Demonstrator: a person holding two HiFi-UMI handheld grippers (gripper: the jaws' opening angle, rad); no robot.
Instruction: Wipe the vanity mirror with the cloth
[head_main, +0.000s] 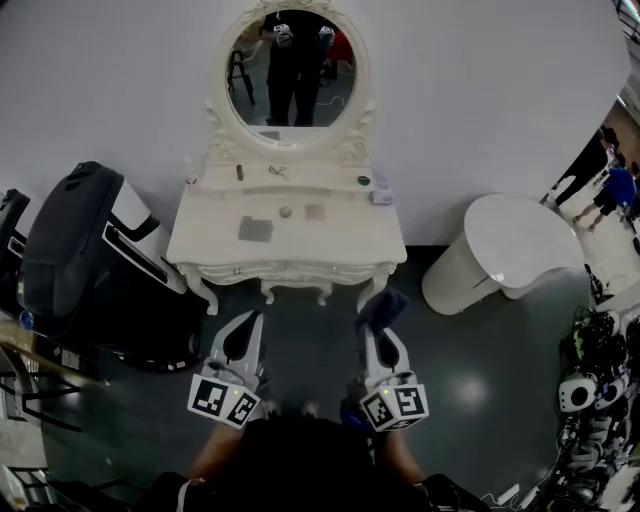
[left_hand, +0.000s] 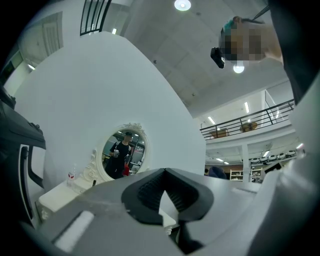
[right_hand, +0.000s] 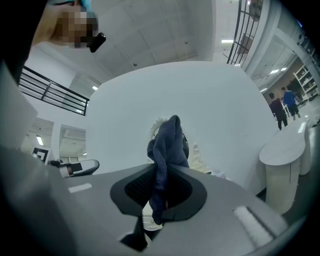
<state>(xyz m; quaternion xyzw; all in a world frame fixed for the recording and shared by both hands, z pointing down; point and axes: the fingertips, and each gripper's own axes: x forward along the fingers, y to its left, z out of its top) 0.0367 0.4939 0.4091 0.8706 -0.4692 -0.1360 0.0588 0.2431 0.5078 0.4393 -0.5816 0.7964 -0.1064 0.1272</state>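
The white vanity table (head_main: 210, 238) stands against the wall with its oval mirror (head_main: 292, 68) above it; the glass reflects a standing person. Both grippers hang in front of the table's front edge, low and apart from it. My right gripper (head_main: 378, 326) is shut on a dark blue cloth (head_main: 383, 306), which sticks up from the jaws (right_hand: 167, 142) and hides most of the mirror in the right gripper view. My left gripper (head_main: 246, 322) is shut with nothing in it. In the left gripper view, the left gripper (left_hand: 164, 173) points up toward the mirror (left_hand: 122, 152).
On the vanity top lie a grey pad (head_main: 255, 229) and a few small items. A black bulky case (head_main: 80, 240) stands to the left, a white rounded stand (head_main: 500, 250) to the right. Gear and cables (head_main: 590, 385) lie at the far right, where people (head_main: 610, 185) stand.
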